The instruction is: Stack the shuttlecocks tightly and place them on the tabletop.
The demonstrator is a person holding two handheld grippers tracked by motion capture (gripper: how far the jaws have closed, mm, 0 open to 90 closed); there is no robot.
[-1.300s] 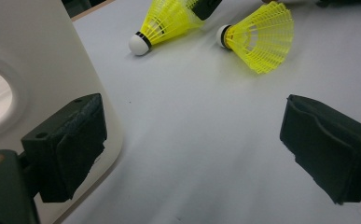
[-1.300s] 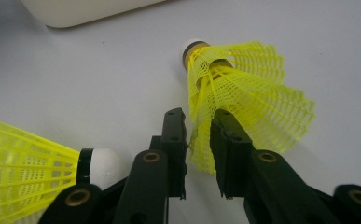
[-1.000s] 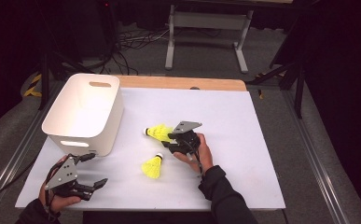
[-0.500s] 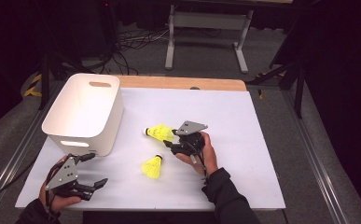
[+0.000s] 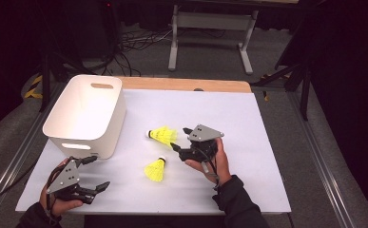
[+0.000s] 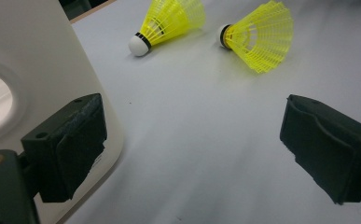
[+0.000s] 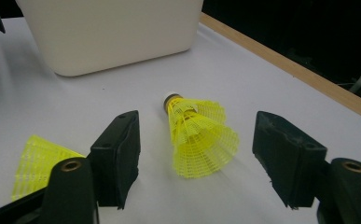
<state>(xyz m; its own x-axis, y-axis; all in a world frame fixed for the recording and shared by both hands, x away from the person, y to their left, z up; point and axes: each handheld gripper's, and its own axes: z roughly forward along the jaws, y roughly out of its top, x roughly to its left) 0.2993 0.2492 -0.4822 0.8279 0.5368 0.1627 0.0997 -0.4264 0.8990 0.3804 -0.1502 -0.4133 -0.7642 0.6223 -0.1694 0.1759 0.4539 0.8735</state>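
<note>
Two yellow shuttlecocks lie on the white table. One shuttlecock [image 5: 162,134] [image 7: 199,137] lies on its side, cork toward the white bin [image 5: 77,145]. My right gripper [image 5: 179,138] [image 7: 197,158] hangs just right of it, open. Its jaws have just been opening, and the shuttlecock lies loose in front of the gap, untouched. The other shuttlecock [image 5: 155,169] [image 7: 36,161] lies nearer the front. My left gripper [image 5: 99,172] [image 6: 192,149] rests open and empty at the front left, beside the bin's corner [image 6: 29,70], facing both shuttlecocks [image 6: 171,21] [image 6: 260,37].
The white bin [image 7: 108,32] stands at the table's left with a handle slot in its wall. A wooden strip [image 5: 186,84] runs along the table's far edge. Beyond it are cables and a metal stand on the floor.
My right gripper has drawn back to the right and risen a little, its jaws spreading wider. The shuttlecock by it stays on the table. The left gripper has not moved.
</note>
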